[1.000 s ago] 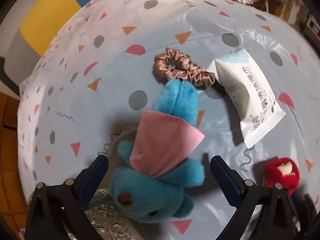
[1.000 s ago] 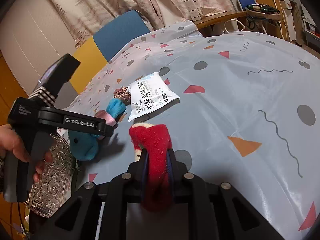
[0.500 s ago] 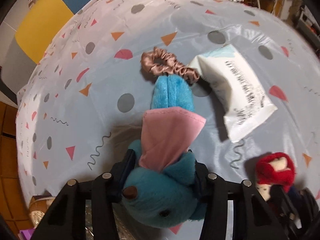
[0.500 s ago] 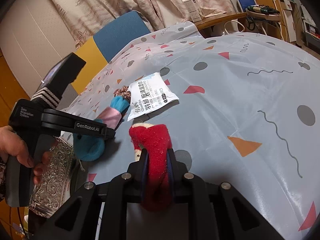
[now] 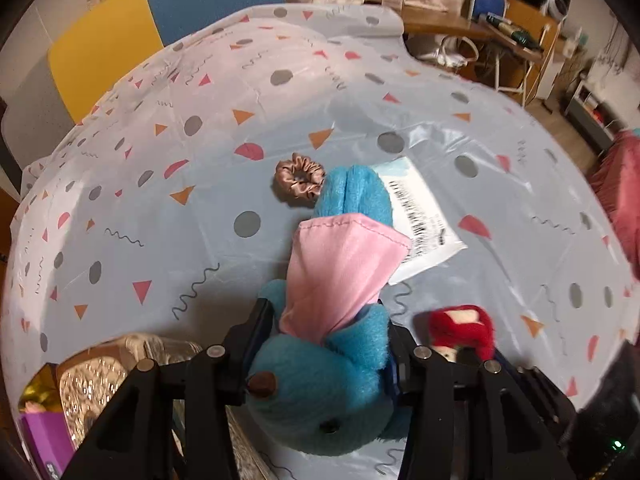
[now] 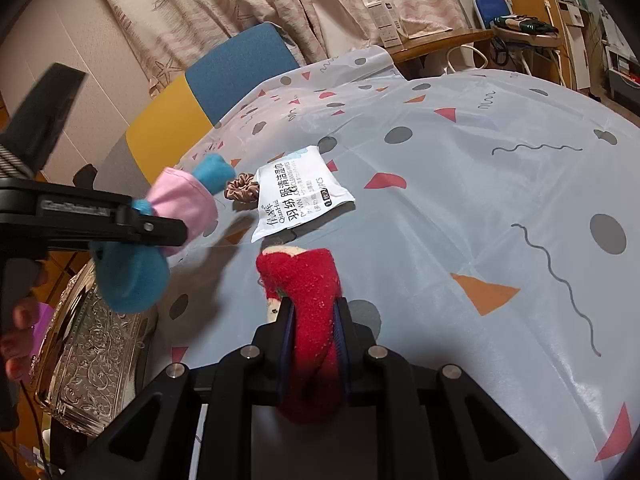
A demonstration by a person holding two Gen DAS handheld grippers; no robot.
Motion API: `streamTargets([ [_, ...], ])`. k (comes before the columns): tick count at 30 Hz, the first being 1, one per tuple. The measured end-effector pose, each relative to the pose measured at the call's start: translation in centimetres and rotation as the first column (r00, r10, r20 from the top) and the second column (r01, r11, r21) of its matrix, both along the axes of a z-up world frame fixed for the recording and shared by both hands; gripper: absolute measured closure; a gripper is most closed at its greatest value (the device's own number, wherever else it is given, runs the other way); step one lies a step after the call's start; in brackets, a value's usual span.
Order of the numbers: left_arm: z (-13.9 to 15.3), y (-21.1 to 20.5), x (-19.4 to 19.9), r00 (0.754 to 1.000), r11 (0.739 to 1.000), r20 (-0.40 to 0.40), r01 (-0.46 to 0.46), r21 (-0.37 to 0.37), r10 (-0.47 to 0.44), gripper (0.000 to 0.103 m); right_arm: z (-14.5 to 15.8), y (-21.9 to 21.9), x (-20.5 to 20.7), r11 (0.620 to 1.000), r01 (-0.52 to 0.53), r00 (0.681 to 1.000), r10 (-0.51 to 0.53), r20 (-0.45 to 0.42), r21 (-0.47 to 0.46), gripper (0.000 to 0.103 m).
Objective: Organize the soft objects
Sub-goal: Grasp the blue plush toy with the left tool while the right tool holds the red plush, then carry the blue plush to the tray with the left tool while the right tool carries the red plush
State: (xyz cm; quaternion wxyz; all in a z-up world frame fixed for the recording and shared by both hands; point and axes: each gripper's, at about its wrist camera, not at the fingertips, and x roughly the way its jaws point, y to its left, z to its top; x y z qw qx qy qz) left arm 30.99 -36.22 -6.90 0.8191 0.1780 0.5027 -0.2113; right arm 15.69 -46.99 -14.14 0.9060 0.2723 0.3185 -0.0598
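- Left wrist view shows the left gripper (image 5: 326,354) clenched on a blue plush toy (image 5: 320,384) in a pink cloth dress; both pads press into its body near the head, and its legs point away toward the middle of the patterned tablecloth (image 5: 160,184).
- Right wrist view shows the toy hanging clear of the cloth, above the near left edge of the table, beside an ornate silver tray (image 6: 92,356) that sits just off that edge.
- The right gripper (image 6: 312,340) is clamped on a red fuzzy sock (image 6: 308,292), held low over the near part of the table.
- A brown satin scrunchie (image 5: 299,176) and a white pack of wipes (image 5: 420,220) lie side by side near the table's middle, untouched.
- Step in hand, as I judge it: carrying the picked-up plush to the tray.
- Next move likely calls for swinging the toy over the tray, lowering it and letting go; the sock probably follows.
- Compared with a second ago: the left jaws stood wide open around the toy lying on the cloth; they have since closed on it and lifted it. The scrunchie now sits apart from the toy's legs. The right gripper and sock are unchanged.
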Motion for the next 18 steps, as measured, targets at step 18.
streamTargets([
  [18, 9.2, 7.2, -5.1, 0.995, 0.969, 0.088, -0.014, -0.248, 0.037, 0.054, 0.0, -0.2, 0.0, 1.0, 0.004, 1.0, -0.004, -0.003, -0.004, 0.086],
])
